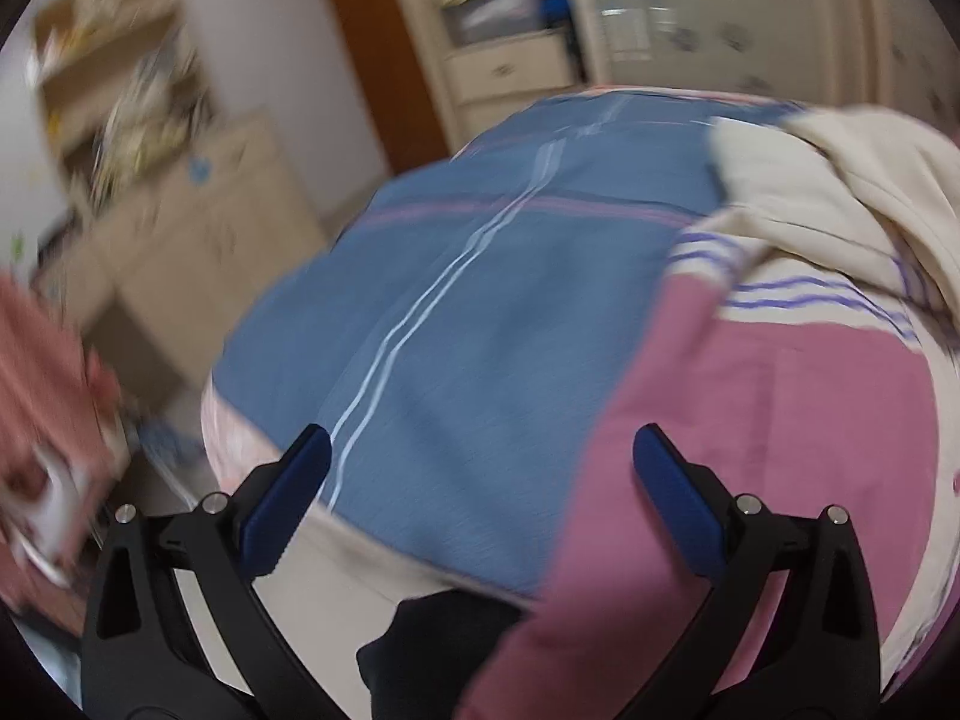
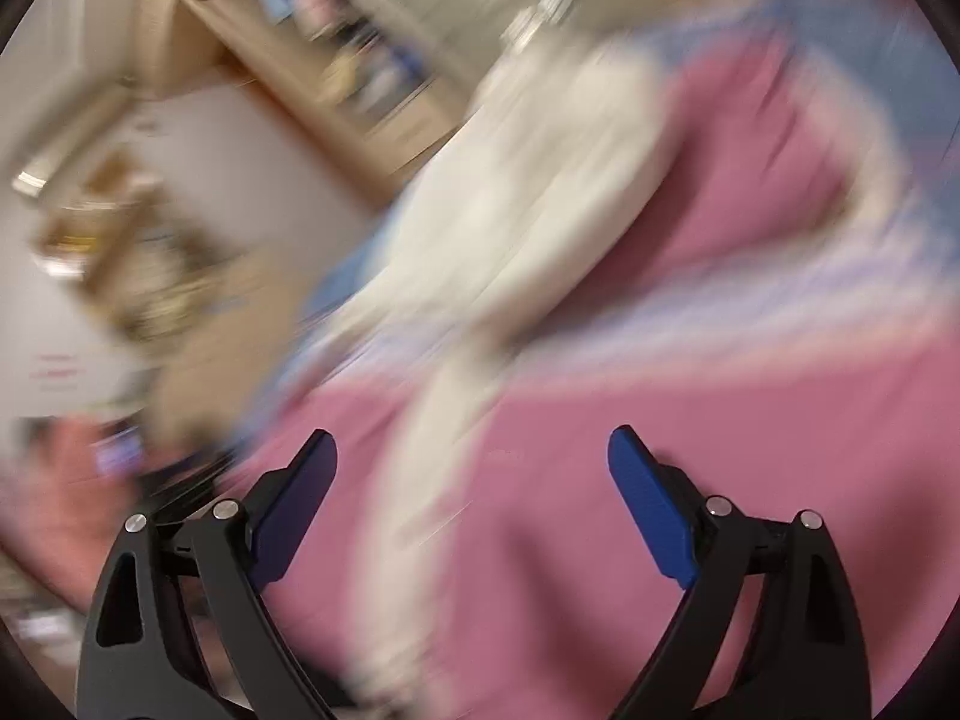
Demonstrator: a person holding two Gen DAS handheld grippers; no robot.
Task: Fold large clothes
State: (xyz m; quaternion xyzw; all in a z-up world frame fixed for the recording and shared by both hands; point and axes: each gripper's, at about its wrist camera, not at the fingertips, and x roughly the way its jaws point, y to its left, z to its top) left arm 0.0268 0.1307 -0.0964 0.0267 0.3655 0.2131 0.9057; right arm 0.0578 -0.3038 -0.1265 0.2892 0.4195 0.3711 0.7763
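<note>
Both my wrist views are evenly lit by soft indoor light, with no hard shadows and no glare on the fabric. Fisheye distortion bows the bed (image 1: pixel 480 276) into a dome and darkens the corners to black. My left view is moderately motion-blurred; the shelving (image 1: pixel 126 90) smears most, at the left edge. My right view is heavily streaked: the cream garment (image 2: pixel 510 228) dissolves into diagonal smears. Only the blue finger pads (image 2: pixel 651 507) stay sharp.

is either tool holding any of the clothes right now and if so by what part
Nothing is held. The left tool and the right tool both stand open above the bed, with no fabric between their fingers; the cream garment lies loose.
</note>
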